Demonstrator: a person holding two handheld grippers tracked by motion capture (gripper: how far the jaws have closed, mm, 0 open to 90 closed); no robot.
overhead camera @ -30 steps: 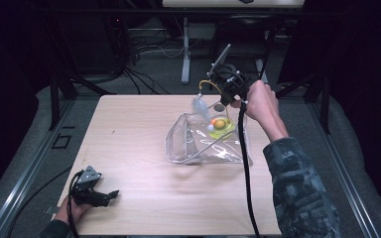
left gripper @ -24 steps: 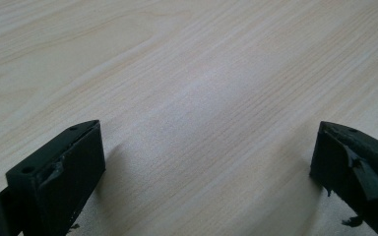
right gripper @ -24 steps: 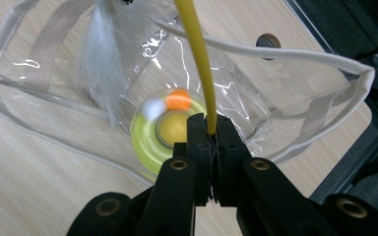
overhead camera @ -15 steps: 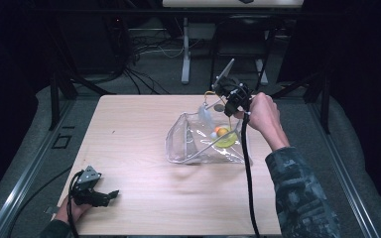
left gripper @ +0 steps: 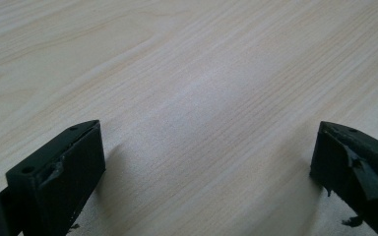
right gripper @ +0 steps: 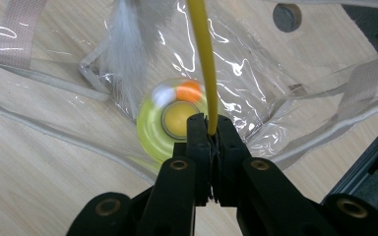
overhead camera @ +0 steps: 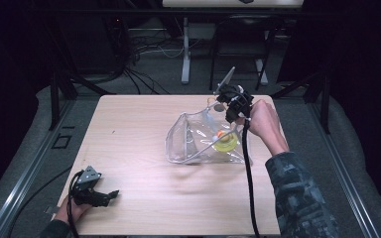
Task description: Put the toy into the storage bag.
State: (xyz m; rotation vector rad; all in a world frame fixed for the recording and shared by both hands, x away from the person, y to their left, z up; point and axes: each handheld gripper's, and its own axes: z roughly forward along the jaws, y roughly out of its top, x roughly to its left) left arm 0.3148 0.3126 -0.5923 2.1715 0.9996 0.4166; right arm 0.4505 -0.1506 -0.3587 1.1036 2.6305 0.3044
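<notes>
On pale wooden table (overhead camera: 139, 148), dark room: right hand-held gripper (right gripper: 209, 129) clamping yellow stick (right gripper: 203, 59).

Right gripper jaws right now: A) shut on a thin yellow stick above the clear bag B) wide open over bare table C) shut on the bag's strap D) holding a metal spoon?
A: in the right gripper view the right gripper has its jaws pinched on the yellow stick, with the clear bag behind it.
</notes>
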